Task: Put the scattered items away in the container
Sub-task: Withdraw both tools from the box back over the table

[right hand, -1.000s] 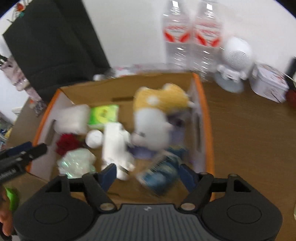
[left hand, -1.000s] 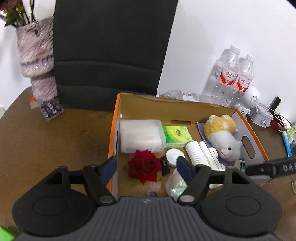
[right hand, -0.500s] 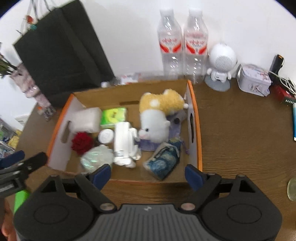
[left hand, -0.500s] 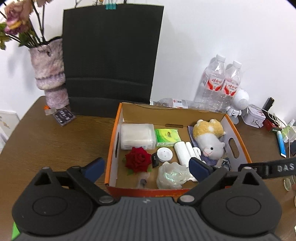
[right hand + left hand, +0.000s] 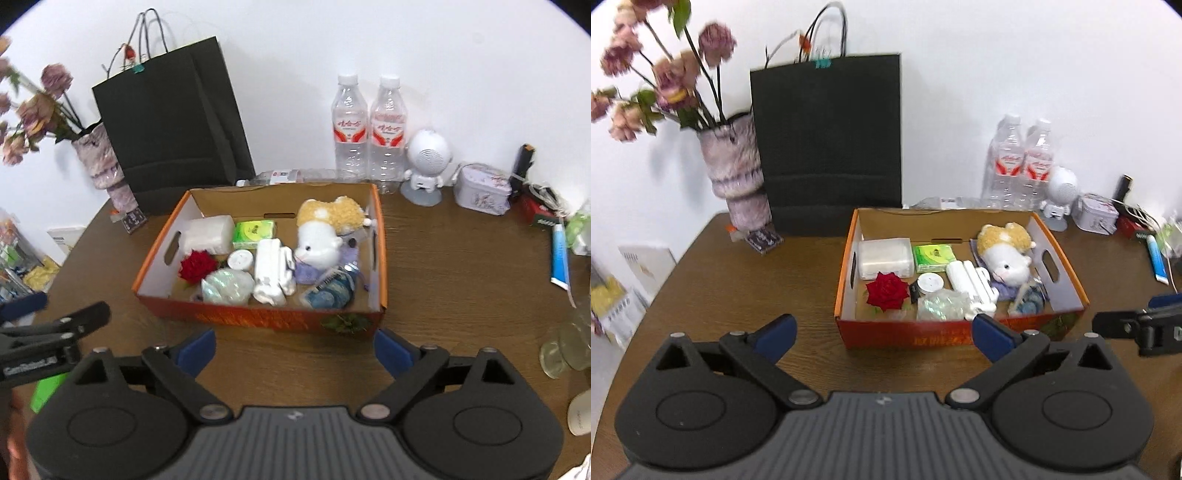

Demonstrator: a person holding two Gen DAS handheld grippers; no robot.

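Observation:
An orange cardboard box (image 5: 960,334) (image 5: 258,317) stands on the brown table. It holds a red rose (image 5: 887,290) (image 5: 197,266), a plush sheep (image 5: 1006,253) (image 5: 325,236), a green tissue pack (image 5: 933,257), a white plastic case (image 5: 885,255), white tubes (image 5: 271,269), a crinkly clear wrap (image 5: 227,286) and a blue packet (image 5: 330,290). My left gripper (image 5: 882,332) is open and empty, in front of the box and above the table. My right gripper (image 5: 294,349) is open and empty, also in front of the box.
A black paper bag (image 5: 827,144) and a vase of dried flowers (image 5: 737,173) stand behind the box on the left. Two water bottles (image 5: 369,125), a white robot speaker (image 5: 426,162), a tin (image 5: 482,188) and a blue tube (image 5: 559,254) are at the back right. Glassware (image 5: 565,347) sits at the right edge.
Both grippers have pulled back and up from inside the box to in front of it. Both jaws have opened wider. The box contents have stayed in place.

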